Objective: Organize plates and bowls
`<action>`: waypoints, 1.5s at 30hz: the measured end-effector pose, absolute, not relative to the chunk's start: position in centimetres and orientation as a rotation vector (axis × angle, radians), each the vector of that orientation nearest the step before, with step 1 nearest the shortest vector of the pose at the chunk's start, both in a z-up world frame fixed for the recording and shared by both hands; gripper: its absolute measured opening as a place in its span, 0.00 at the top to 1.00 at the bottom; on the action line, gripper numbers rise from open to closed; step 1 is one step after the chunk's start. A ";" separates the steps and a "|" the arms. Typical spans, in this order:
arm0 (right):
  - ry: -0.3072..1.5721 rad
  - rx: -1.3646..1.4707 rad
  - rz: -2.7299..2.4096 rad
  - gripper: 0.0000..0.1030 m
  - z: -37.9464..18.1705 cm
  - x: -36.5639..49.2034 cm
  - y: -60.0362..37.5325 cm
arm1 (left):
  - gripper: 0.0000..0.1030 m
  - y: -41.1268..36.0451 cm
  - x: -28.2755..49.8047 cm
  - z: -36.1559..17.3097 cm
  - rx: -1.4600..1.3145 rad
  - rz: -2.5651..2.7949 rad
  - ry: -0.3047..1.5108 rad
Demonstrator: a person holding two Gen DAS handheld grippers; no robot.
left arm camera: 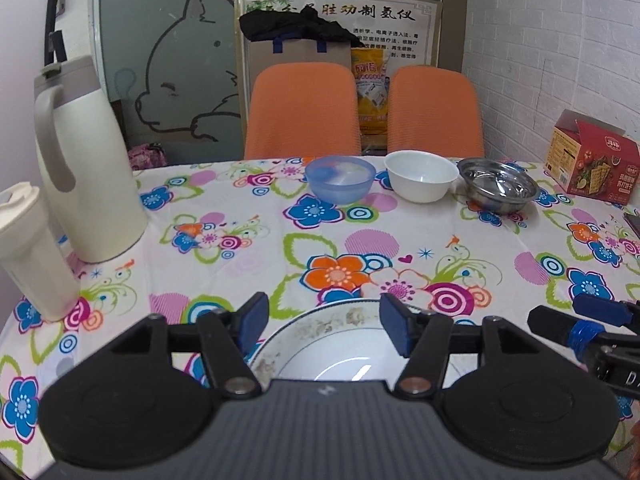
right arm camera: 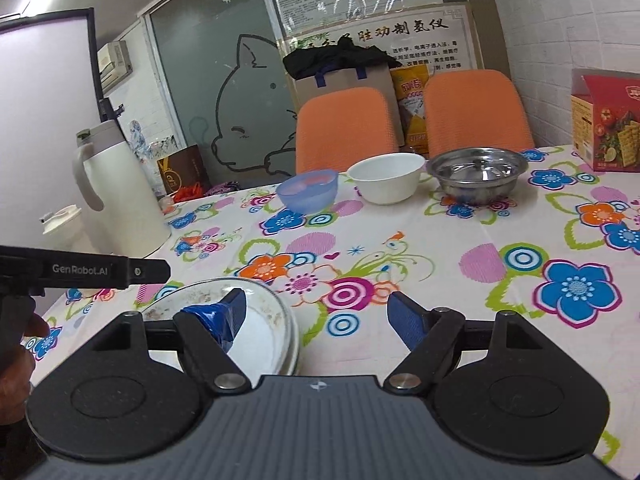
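A stack of white plates with a worn patterned rim [left arm camera: 336, 340] lies at the near table edge, also in the right wrist view [right arm camera: 264, 328]. My left gripper [left arm camera: 324, 326] is open, hovering just above and behind the plates, empty. My right gripper [right arm camera: 316, 320] is open and empty to the right of the plates, its left finger over their rim. At the far side stand a blue plastic bowl [left arm camera: 340, 178] [right arm camera: 308, 192], a white bowl [left arm camera: 420, 176] [right arm camera: 386, 178] and a steel bowl [left arm camera: 496, 186] [right arm camera: 476, 172] in a row.
A cream thermos jug [left arm camera: 86, 160] [right arm camera: 120, 192] and a white lidded cup [left arm camera: 28, 252] stand at the left. A red cracker box [left arm camera: 592, 160] [right arm camera: 608, 120] is at the far right. Two orange chairs [left arm camera: 304, 108] stand behind the floral-clothed table [left arm camera: 360, 248].
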State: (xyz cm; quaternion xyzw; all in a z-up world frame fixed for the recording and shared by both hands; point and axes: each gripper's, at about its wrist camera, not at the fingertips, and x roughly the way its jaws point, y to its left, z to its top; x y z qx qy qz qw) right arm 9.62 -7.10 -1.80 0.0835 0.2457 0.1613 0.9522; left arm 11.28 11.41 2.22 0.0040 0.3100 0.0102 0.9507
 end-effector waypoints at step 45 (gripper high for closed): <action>0.785 -0.038 0.124 0.37 -3.3 39.7 -19.6 | 0.35 -4.1 41.3 -2.9 -0.447 -0.104 0.989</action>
